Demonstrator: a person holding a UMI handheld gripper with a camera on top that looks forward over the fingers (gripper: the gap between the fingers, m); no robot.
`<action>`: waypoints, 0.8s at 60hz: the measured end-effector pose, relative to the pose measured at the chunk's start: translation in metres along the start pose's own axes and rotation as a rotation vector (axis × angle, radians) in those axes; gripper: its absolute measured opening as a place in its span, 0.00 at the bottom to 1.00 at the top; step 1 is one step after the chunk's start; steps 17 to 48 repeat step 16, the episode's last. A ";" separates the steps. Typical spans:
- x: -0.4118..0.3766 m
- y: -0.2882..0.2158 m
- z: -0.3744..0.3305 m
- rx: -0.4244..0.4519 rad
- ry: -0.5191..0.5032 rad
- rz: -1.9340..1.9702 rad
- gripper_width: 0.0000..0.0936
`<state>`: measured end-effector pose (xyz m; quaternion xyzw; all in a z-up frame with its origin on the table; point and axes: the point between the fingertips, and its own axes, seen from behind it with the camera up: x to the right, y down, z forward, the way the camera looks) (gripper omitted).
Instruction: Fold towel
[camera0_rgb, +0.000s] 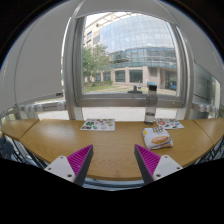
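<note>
A folded towel (157, 139), white with coloured stripes, lies on the wooden table (110, 145) beyond my right finger. My gripper (113, 163) is open and empty, its two magenta pads (80, 160) wide apart above the table's near edge. Nothing stands between the fingers. The towel is well ahead of the gripper and to its right.
A printed sheet or booklet (98, 125) lies at the table's far side, left of centre. Another one (168, 124) lies at the far right, with a dark bottle (150, 113) standing beside it. A big window (125, 55) with a building outside fills the background.
</note>
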<state>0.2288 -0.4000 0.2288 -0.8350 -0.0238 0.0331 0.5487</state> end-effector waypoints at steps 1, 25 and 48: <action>0.000 0.000 -0.001 0.002 0.003 -0.002 0.89; -0.002 0.010 -0.005 -0.014 0.012 -0.018 0.90; -0.002 0.010 -0.005 -0.014 0.012 -0.018 0.90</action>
